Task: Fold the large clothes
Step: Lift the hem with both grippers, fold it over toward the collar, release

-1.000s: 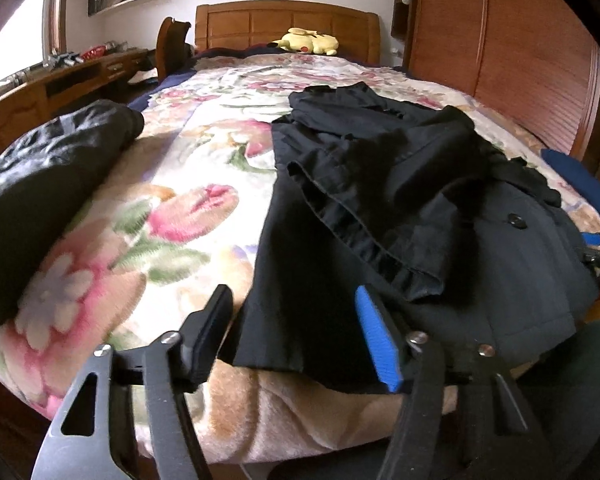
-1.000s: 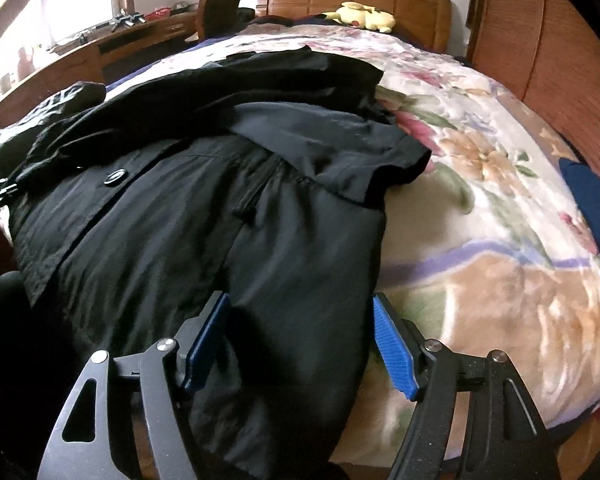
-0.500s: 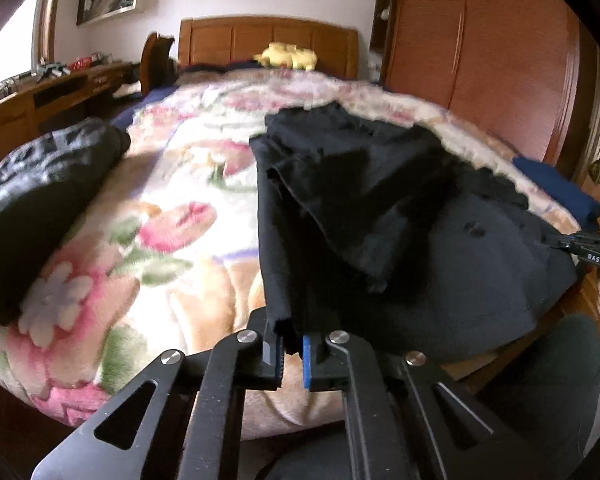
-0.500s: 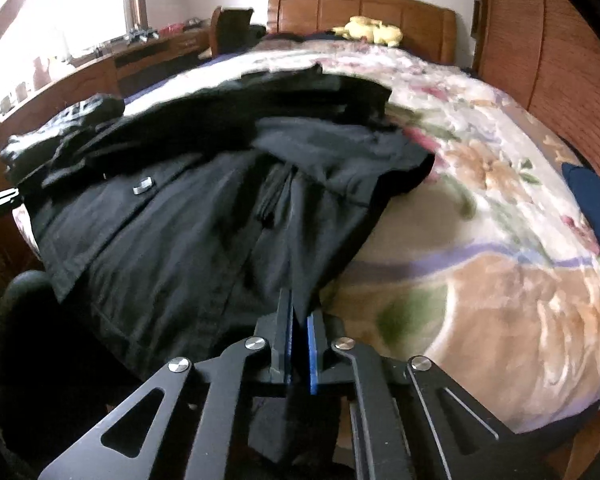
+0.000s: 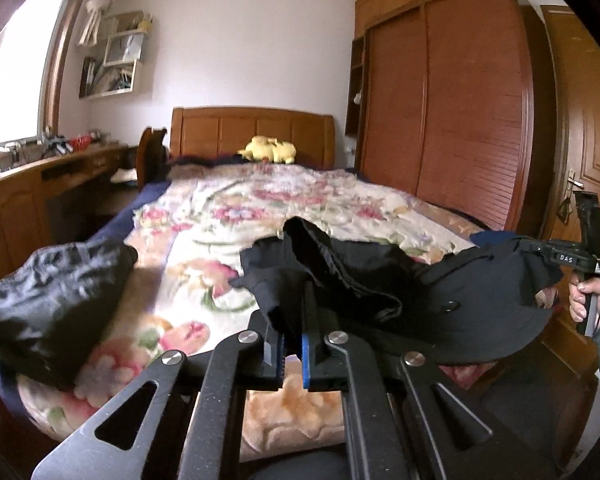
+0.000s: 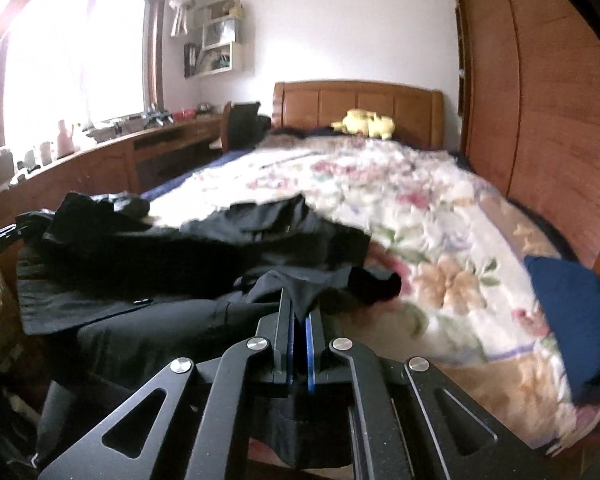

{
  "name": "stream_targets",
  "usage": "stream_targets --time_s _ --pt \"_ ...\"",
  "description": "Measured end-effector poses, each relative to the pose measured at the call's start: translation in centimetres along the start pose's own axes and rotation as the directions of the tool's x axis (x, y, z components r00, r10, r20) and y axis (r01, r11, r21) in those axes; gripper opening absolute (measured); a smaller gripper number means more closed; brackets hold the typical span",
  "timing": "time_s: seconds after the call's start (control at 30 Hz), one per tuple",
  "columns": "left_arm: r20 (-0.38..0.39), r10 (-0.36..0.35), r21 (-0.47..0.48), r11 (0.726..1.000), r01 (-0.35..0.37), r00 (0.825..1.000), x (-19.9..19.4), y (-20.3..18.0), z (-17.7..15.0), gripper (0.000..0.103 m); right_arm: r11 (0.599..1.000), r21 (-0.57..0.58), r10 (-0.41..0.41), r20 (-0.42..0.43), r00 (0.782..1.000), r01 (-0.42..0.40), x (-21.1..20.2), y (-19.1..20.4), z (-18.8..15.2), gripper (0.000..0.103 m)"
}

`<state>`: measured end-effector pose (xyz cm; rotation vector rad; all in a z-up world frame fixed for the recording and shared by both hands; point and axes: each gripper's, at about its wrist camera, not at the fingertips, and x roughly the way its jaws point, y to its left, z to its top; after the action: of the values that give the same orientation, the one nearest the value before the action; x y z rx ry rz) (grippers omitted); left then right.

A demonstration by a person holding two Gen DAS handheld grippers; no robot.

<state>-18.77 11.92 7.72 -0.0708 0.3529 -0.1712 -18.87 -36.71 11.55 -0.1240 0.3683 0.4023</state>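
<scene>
One legible marking is present: "DAS" on the right gripper (image 5: pixel 568 258) body, seen from the left wrist. Two grippers, left gripper (image 5: pixel 293 350) and right, are each clamped on the hem of one black coat (image 5: pixel 440 300) at the bed's foot end. One second dark garment (image 5: pixel 48 304) lies at left on one floral blanket (image 5: pixel 260 208); one yellow plush toy (image 5: pixel 270 149) rests by the headboard.

Home bedroom: bed (image 5: pixel 260 208), wardrobe (image 5: pixel 452 120), apparently a desk (image 6: pixel 112 156).

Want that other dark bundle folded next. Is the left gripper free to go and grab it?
Probably not yet: the left gripper is shut on the black coat. The dark bundle lies unobstructed to its left.
</scene>
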Motion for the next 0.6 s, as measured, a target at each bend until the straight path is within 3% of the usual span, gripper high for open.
stream_targets --time_s 0.23,0.6 --pt "0.037 0.007 0.007 1.0 -0.007 0.999 -1.2 0.3 0.7 0.006 0.999 -0.044 0.003 0.048 0.999 0.0 -3.4 1.0 0.0 0.004" --pt "-0.034 0.089 -0.028 0.996 -0.09 0.995 7.2 3.4 1.1 0.006 0.997 -0.056 -0.045 -0.032 0.998 0.043 5.5 0.0 3.2 0.004"
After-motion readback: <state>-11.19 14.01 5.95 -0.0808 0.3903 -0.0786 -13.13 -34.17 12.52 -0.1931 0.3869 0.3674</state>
